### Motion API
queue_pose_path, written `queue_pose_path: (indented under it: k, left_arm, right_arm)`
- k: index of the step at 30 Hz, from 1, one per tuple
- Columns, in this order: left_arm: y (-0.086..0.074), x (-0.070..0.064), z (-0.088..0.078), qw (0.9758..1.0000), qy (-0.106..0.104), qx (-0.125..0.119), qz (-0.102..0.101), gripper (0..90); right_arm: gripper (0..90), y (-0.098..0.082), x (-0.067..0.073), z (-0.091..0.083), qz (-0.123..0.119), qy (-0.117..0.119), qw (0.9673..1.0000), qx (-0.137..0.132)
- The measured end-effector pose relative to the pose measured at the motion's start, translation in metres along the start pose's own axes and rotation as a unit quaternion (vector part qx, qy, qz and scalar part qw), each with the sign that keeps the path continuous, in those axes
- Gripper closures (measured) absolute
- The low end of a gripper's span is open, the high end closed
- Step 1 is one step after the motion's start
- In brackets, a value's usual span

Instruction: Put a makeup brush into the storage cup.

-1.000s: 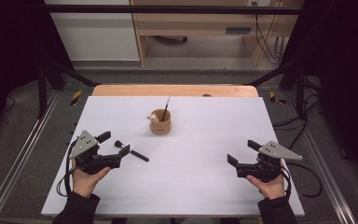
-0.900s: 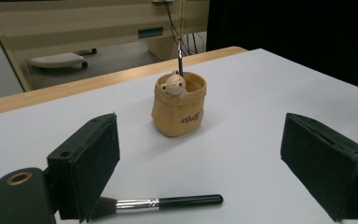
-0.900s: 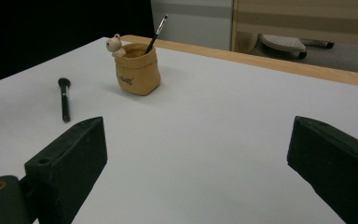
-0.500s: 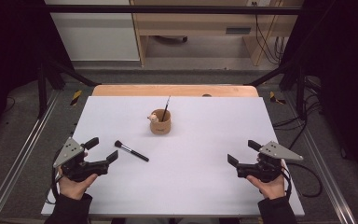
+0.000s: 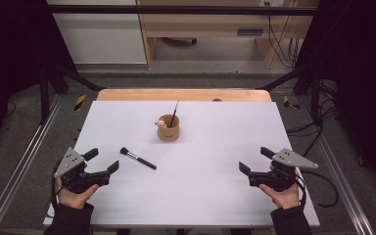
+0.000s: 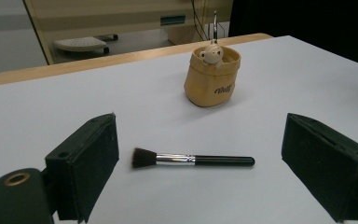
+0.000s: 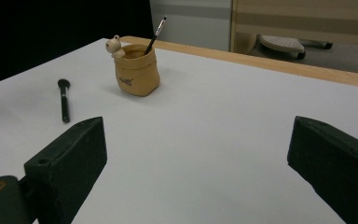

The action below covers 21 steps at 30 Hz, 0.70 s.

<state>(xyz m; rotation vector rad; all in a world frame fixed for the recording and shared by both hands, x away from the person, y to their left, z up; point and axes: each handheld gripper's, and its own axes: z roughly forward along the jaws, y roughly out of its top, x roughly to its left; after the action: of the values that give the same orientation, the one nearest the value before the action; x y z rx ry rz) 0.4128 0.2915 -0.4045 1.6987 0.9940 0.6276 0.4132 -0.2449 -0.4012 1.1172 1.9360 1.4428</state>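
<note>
A black makeup brush (image 5: 138, 158) lies flat on the white table (image 5: 200, 200), bristles toward the left. Behind it stands a tan pouch-shaped holder (image 5: 169, 129) with a small figure on its rim and a thin brush upright inside. My left gripper (image 5: 103, 160) rests open at the front left, a short way left of the brush and apart from it. In the left gripper view the brush (image 6: 193, 160) lies ahead between the spread jaws, the holder (image 6: 211, 77) beyond. My right gripper (image 5: 254, 160) is open at the front right, with nothing in it. Its view shows the holder (image 7: 136, 70) and brush (image 7: 64, 100) far off.
A wooden strip (image 5: 183, 94) runs along the table's far edge. Metal frame rails (image 5: 24, 156) flank the table, and cables (image 5: 318, 137) lie on the floor at the right. Wooden furniture (image 5: 200, 24) stands beyond.
My left gripper has drawn back to the left and toward the front edge, away from the brush, which stays where it lay. The right gripper has not moved.
</note>
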Motion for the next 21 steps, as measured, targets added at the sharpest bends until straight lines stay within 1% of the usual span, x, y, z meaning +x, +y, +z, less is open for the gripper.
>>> queue_pose_path:
  k: [2, 7, 12, 17, 20, 21]
  left_arm:
    - [0.001, -0.001, 0.001, 1.0000, -0.001, 0.002, 0.000, 10.4]
    - [0.000, -0.003, 0.006, 0.9999, 0.009, 0.011, -0.005, 10.3]
    - [0.001, -0.006, 0.014, 0.9996, 0.014, 0.016, -0.017, 10.3]
    - [0.002, -0.011, 0.025, 0.9991, 0.018, 0.031, -0.022, 10.4]
    - [0.003, -0.014, 0.033, 0.9989, 0.022, 0.039, -0.018, 10.4]
    - [0.003, -0.015, 0.036, 0.9987, 0.022, 0.042, -0.020, 10.5]
  right_arm:
    - [5.3, 0.000, 0.000, 0.000, 0.000, 0.000, 1.0000, 0.000]
    - [5.3, 0.000, -0.001, 0.001, 0.001, 0.000, 1.0000, 0.002]
    - [5.3, 0.000, 0.000, 0.001, -0.001, 0.001, 1.0000, 0.002]
    - [5.3, -0.001, 0.000, 0.001, -0.001, 0.000, 1.0000, 0.003]
    - [5.3, 0.000, 0.000, 0.000, -0.001, 0.001, 1.0000, 0.000]
    - [5.3, 0.000, 0.001, 0.000, -0.002, 0.001, 1.0000, 0.001]
